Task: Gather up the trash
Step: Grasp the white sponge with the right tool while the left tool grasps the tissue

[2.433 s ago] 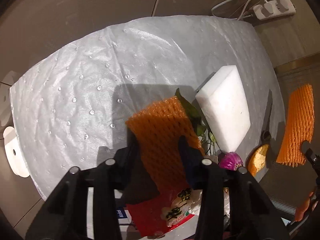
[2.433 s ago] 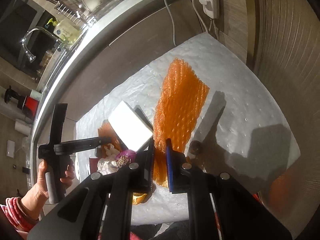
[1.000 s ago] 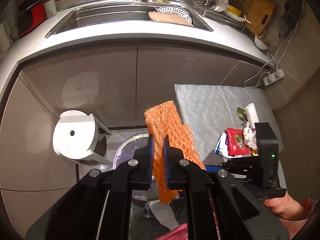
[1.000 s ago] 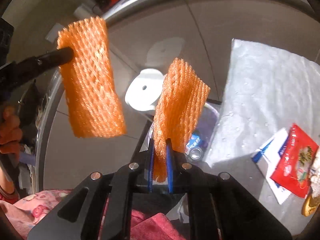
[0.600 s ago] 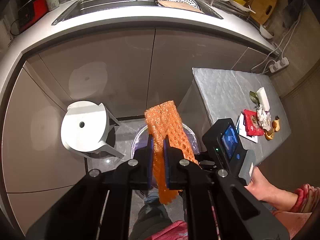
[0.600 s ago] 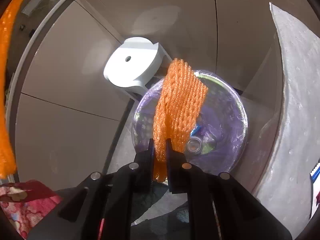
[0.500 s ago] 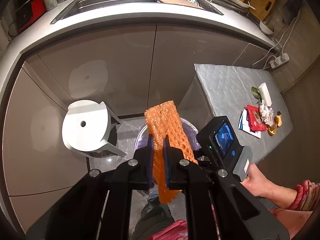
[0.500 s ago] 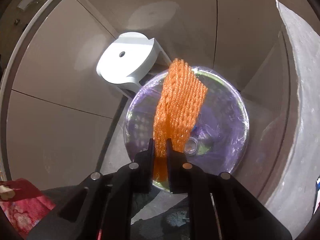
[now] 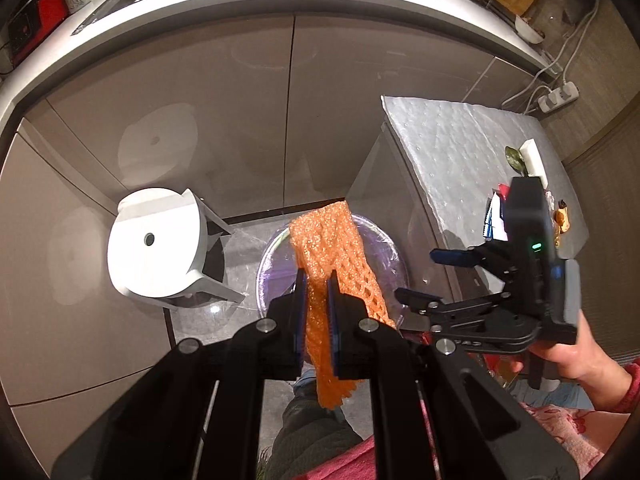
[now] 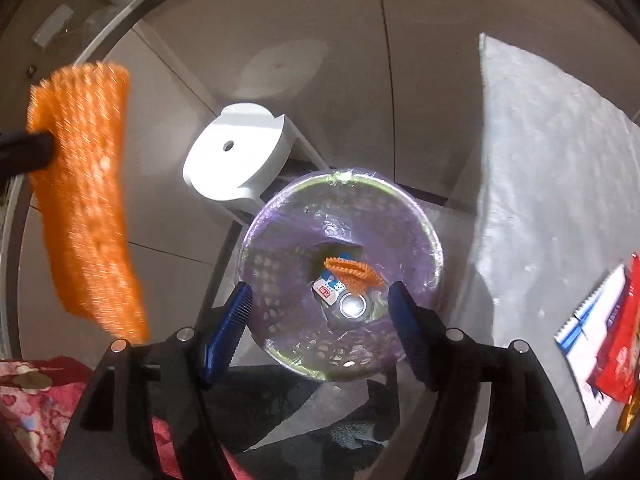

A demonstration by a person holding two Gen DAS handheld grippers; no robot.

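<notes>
The bin (image 10: pixel 344 272) is the landmark. To its left stands a white stool (image 10: pixel 236 156), round, smooth plastic, with a hole in the seat.

Left of the bin and above it, the left gripper (image 9: pixel 316 300) is clenched on an orange net (image 9: pixel 332 256), a soft foam mesh that hangs limp from the jaws. I think it is held there so it can fall into the bin.

Over the bin, the right gripper (image 10: pixel 320 320) has its jaws spread wide and carries nothing. Inside the bin, on its thin purple liner, lie a second net (image 10: pixel 352 270) and a metal can (image 10: pixel 352 306).

Right of the bin is a table (image 10: pixel 540 152) under a dimpled grey sheet. A red packet (image 10: pixel 620 344), glossy, waits near its far edge.
</notes>
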